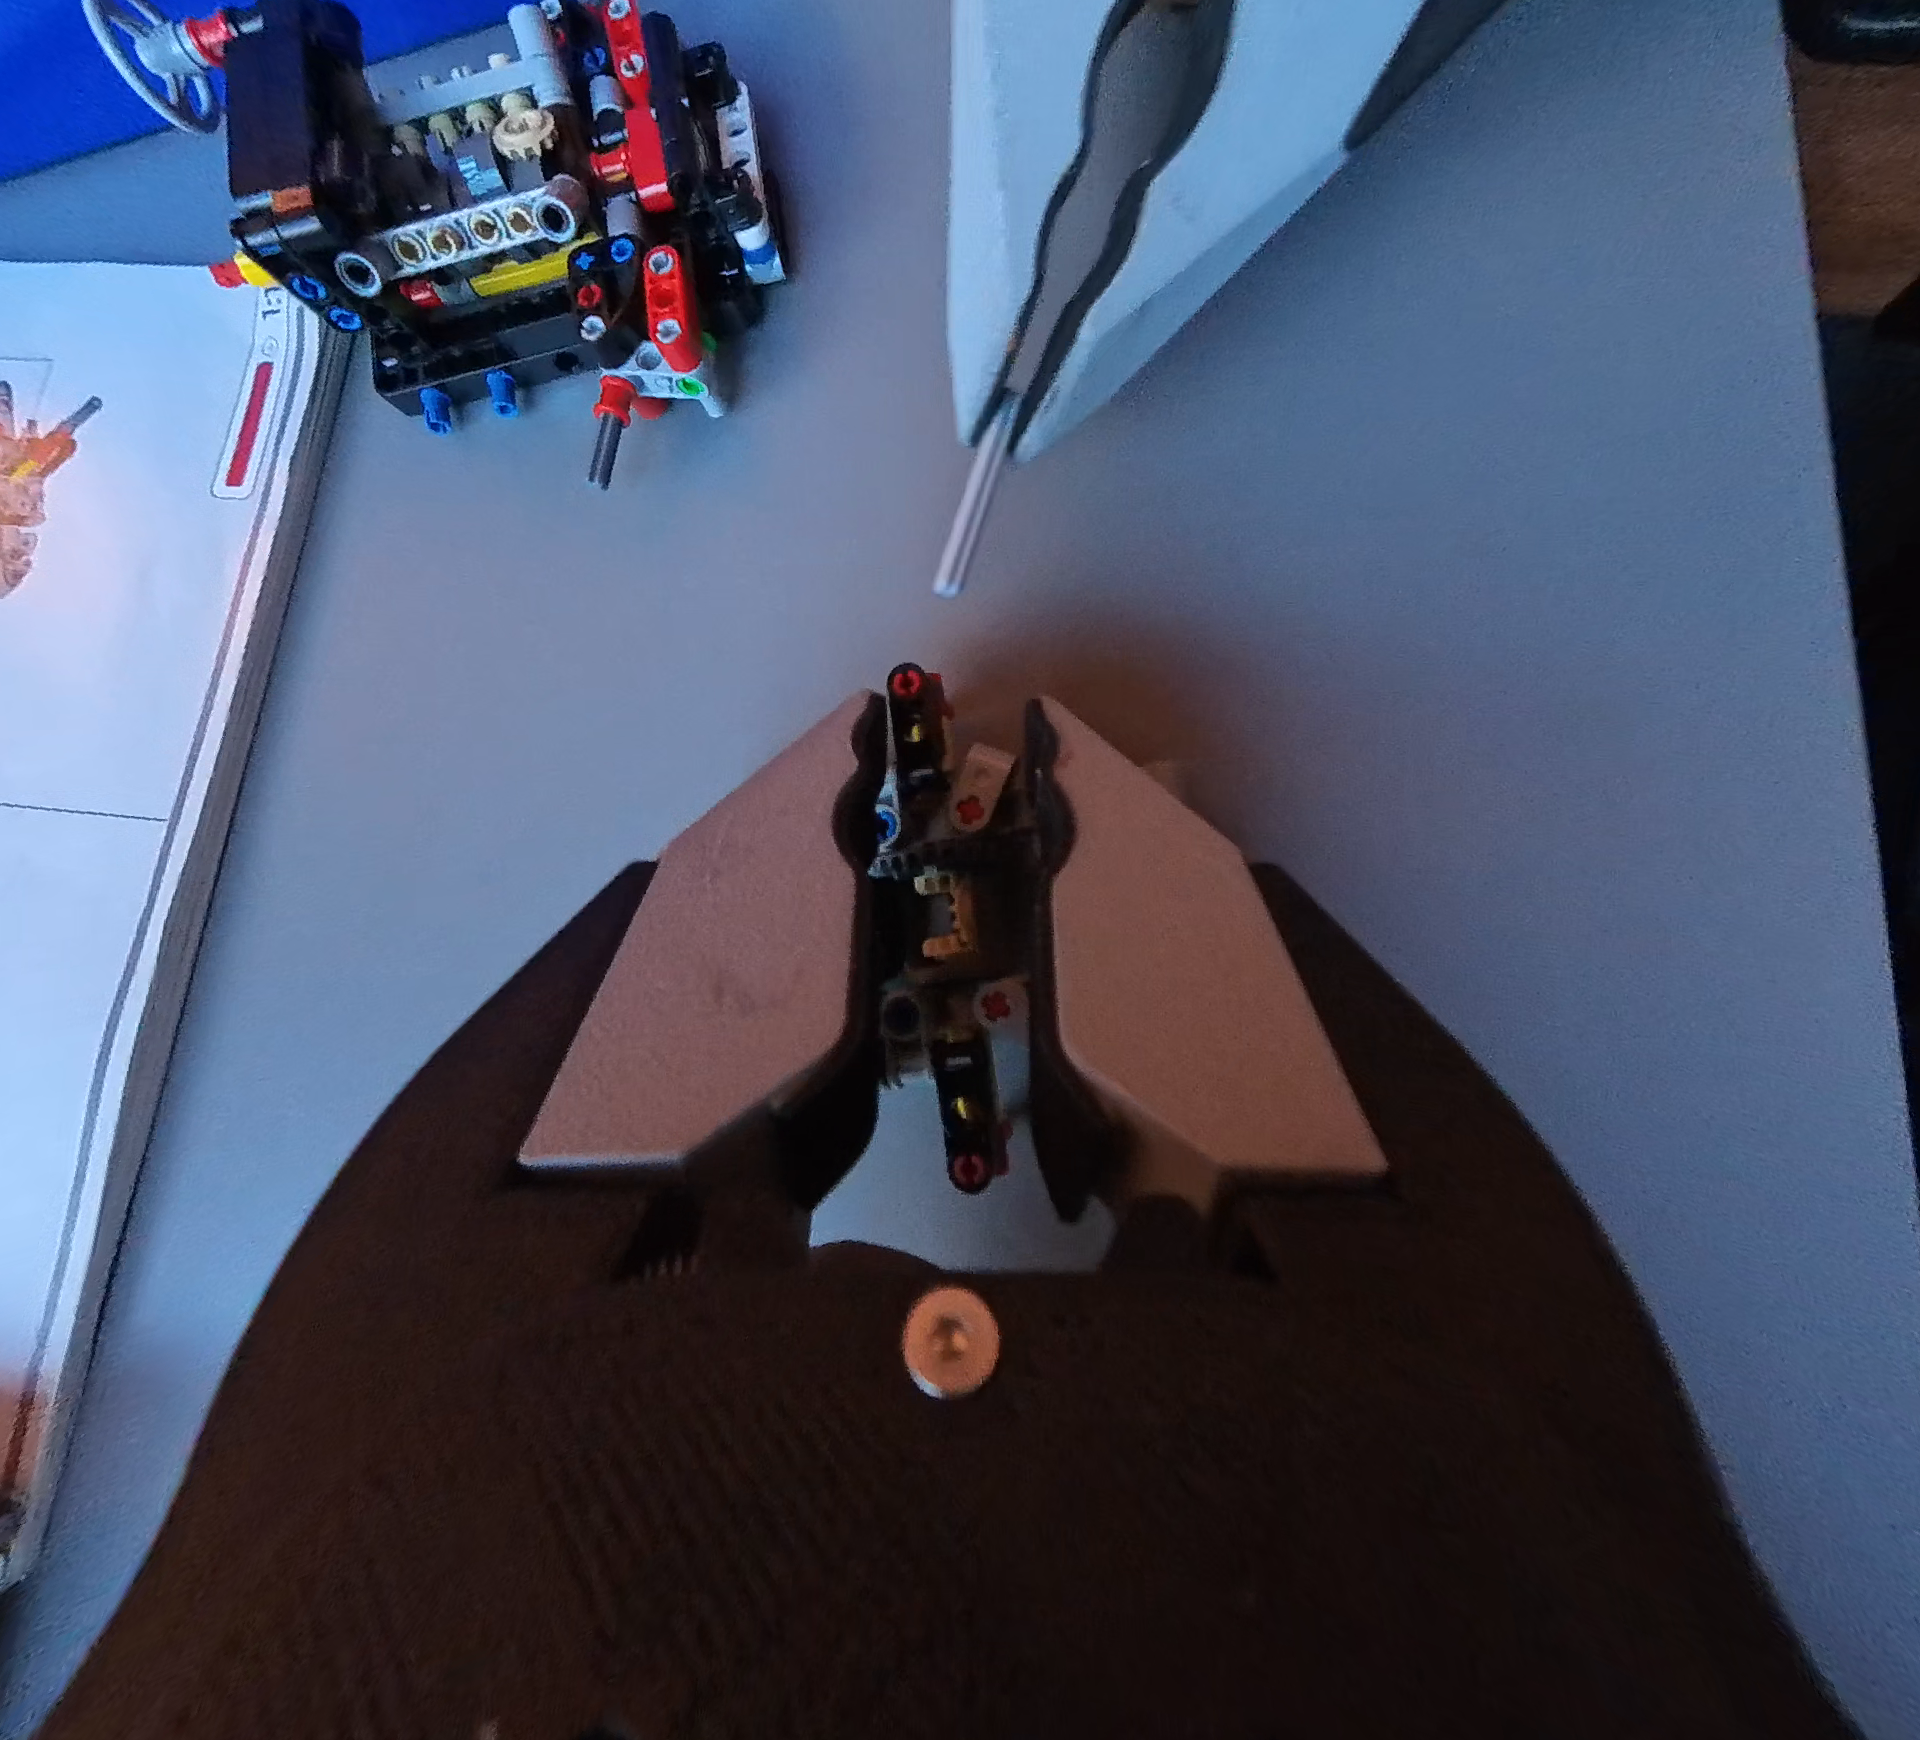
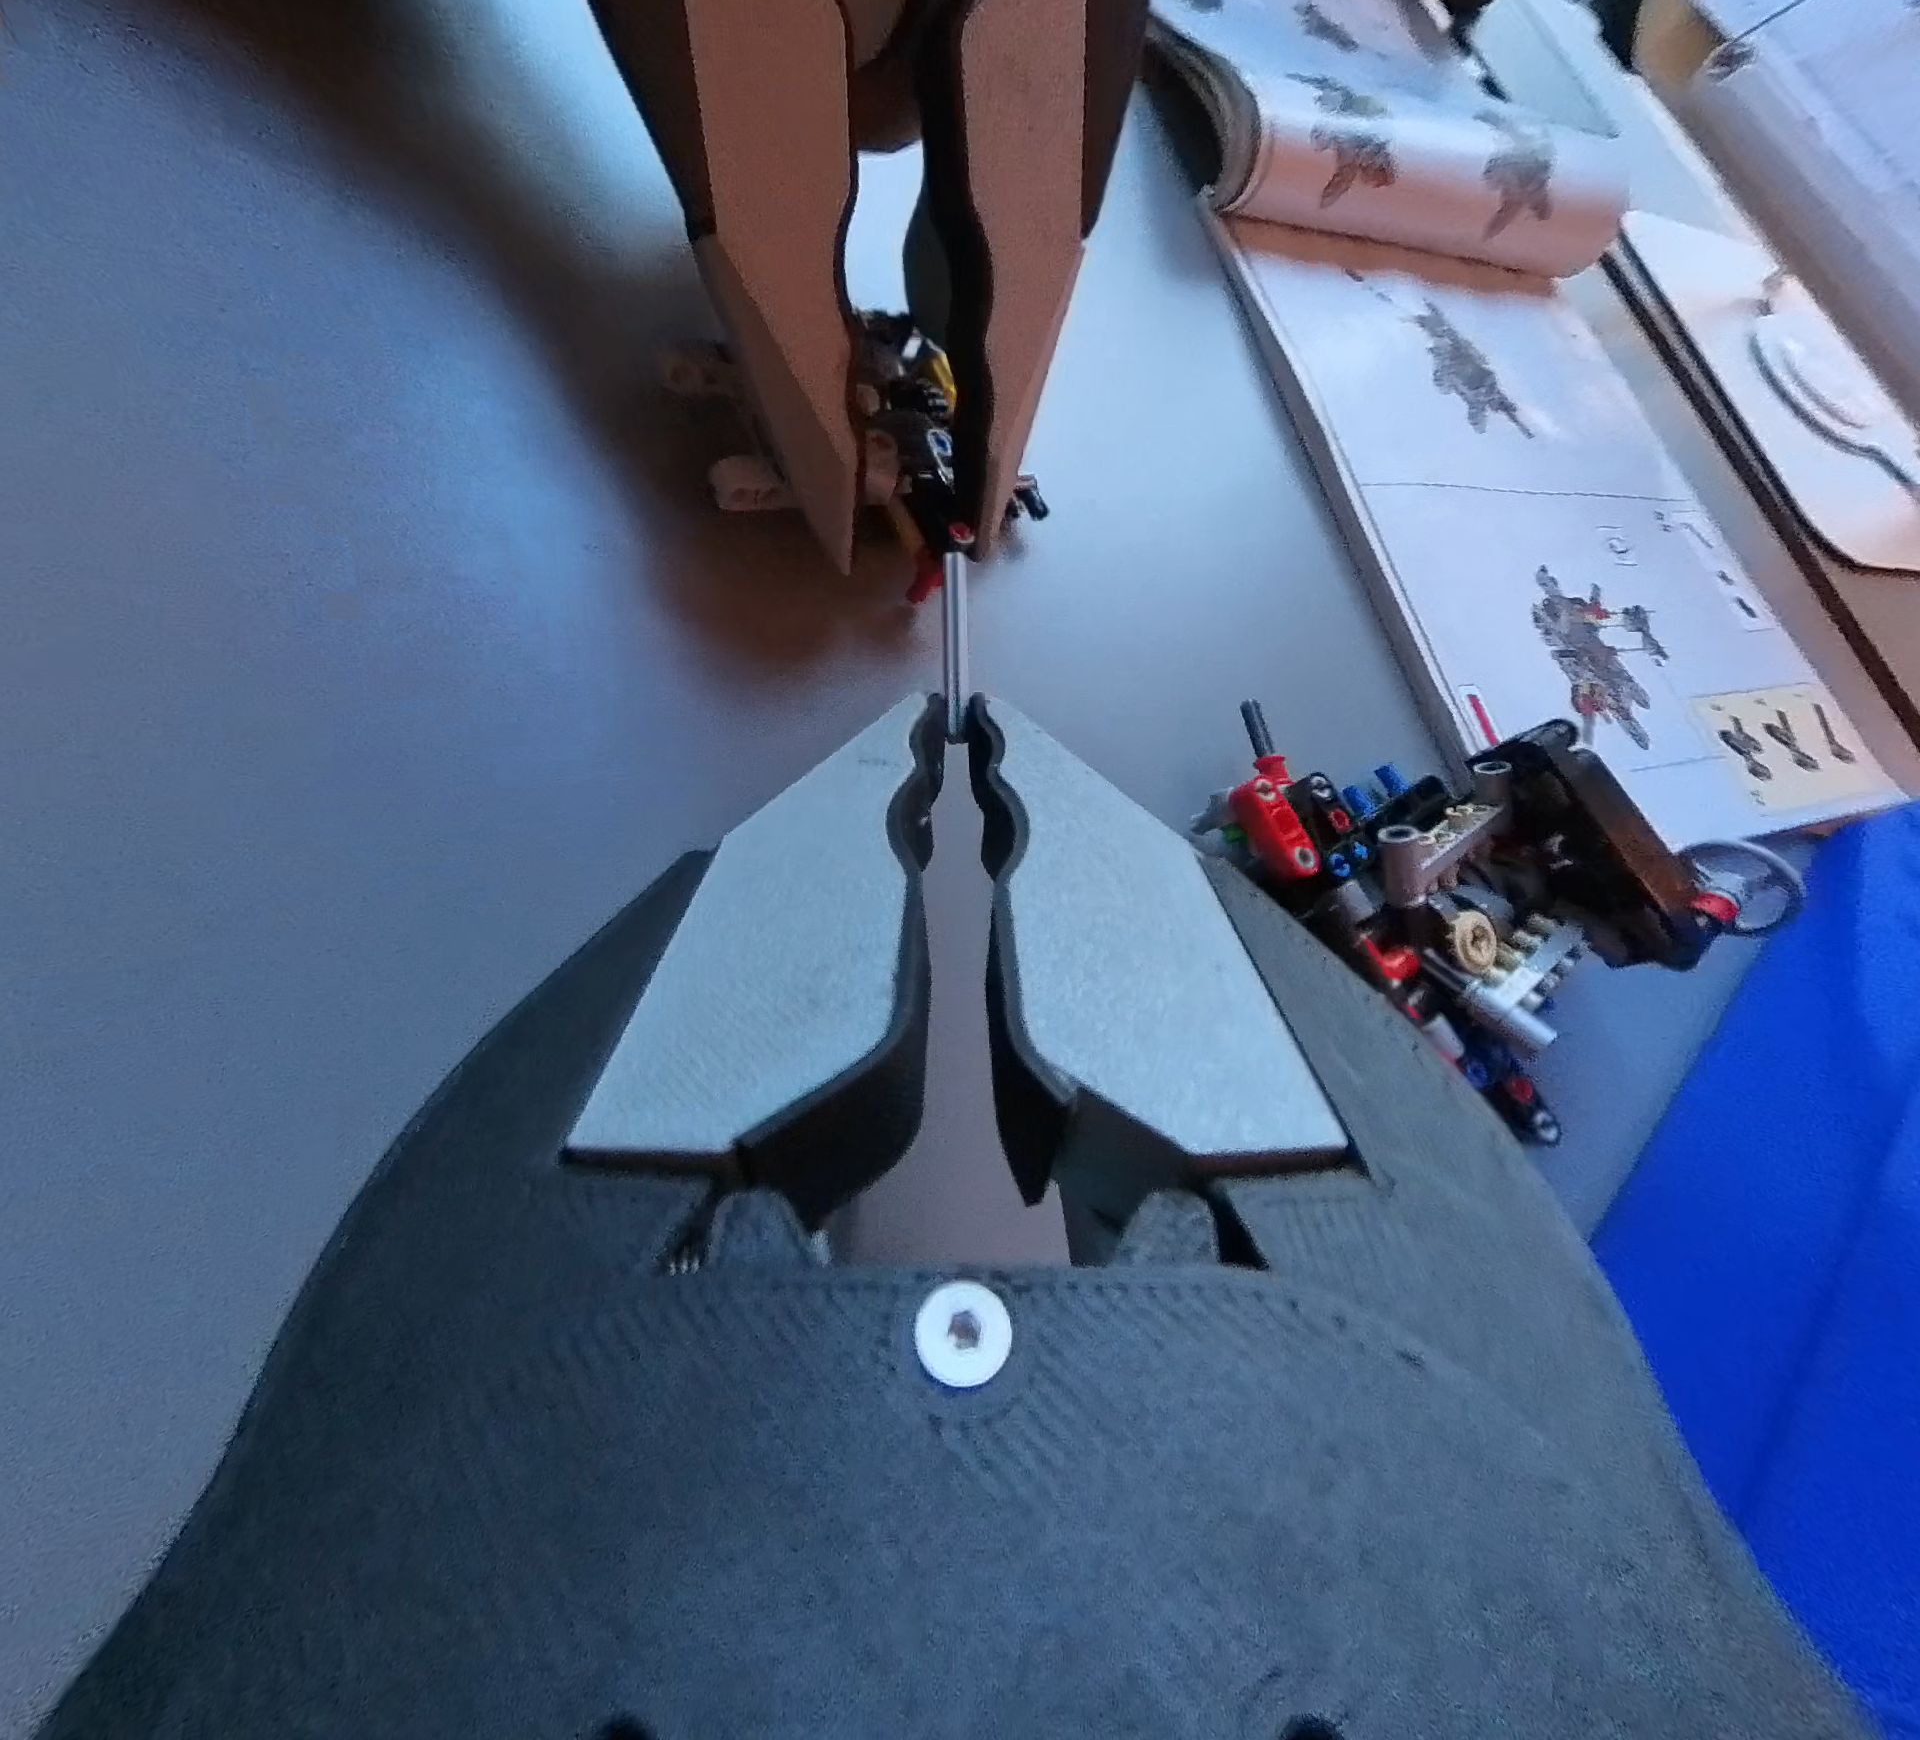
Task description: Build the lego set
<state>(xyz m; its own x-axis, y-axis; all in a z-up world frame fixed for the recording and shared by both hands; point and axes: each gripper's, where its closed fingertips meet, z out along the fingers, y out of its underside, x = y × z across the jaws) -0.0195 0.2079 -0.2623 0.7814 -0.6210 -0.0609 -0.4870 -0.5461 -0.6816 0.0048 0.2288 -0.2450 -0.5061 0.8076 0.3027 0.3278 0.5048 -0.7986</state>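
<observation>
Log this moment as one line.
left tool: around small brick assembly | right tool: shut on grey axle | axle tip near assembly

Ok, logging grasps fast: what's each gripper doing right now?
Left gripper: closed on a small brick assembly.
Right gripper: closed on a thin grey axle, pinched at the fingertips.
</observation>
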